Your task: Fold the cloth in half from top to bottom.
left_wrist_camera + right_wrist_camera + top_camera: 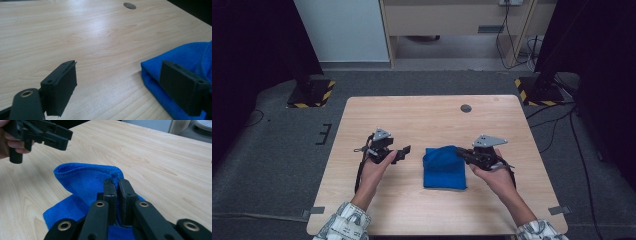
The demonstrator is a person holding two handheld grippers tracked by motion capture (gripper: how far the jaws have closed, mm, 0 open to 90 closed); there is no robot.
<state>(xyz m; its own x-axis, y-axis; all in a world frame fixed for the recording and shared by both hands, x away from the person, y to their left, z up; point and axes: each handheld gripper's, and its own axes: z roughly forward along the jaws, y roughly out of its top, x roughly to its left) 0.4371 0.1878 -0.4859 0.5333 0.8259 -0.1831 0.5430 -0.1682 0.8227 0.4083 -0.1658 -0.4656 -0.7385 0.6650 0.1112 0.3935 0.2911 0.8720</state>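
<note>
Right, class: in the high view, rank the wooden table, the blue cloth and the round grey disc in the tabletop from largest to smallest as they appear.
1. Wooden table, by far the largest.
2. Blue cloth, folded at the table's middle.
3. Round grey disc, the smallest.

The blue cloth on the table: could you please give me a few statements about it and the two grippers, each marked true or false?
1. The right gripper is shut on an edge of the blue cloth. True.
2. The left gripper is clamped on the cloth. False: its jaws stand wide open with bare table between them, and the cloth lies beside one jaw.
3. The cloth lies spread out flat in a single layer. False: it is folded, and the pinched edge is lifted into a raised fold.
4. In the high view, the left gripper is to the left of the cloth. True.
5. A red cup stands on the table behind the cloth. False: there is a small round dark disc set in the tabletop.
</note>
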